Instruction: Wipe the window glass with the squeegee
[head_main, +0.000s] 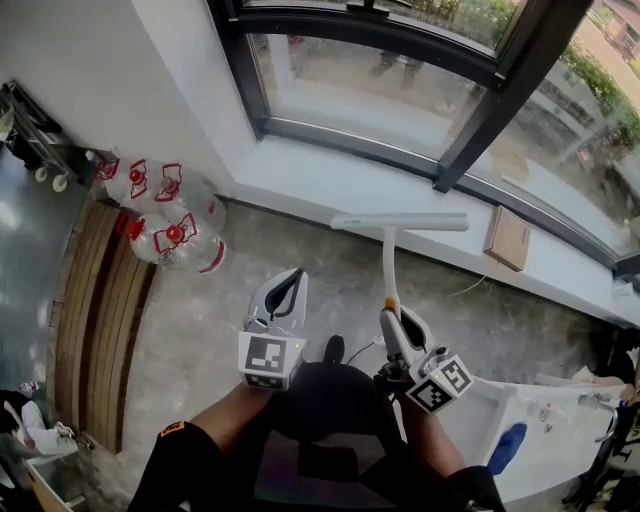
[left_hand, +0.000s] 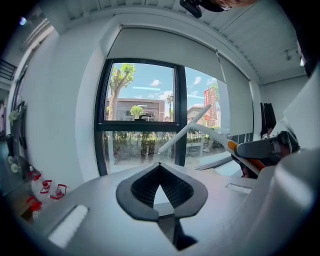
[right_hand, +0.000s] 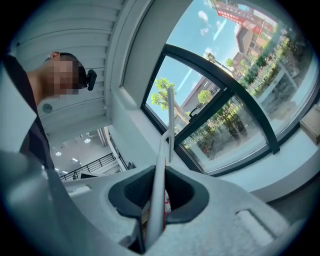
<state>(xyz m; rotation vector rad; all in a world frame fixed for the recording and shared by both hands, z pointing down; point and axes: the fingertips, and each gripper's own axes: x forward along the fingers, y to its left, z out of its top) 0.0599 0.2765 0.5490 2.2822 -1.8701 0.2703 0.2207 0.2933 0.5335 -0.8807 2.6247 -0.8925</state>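
Squeegee (head_main: 400, 222) | right hand-held gripper (right_hand: 156, 194) clamps handle | handle end hidden

Squeegee (right_hand: 170, 125) handle's lower end hidden inside right gripper (right_hand: 160, 173), wheeled cart (head_main: 38, 146) cut off at head view's left edge

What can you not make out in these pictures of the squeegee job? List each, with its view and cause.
1. Lower end of the squeegee handle: right gripper view, buried between the right tool's jaws.
2. Blue object, lower right: head view, too small to identify.
3. Brown flat item on the sill: head view, too small to identify.
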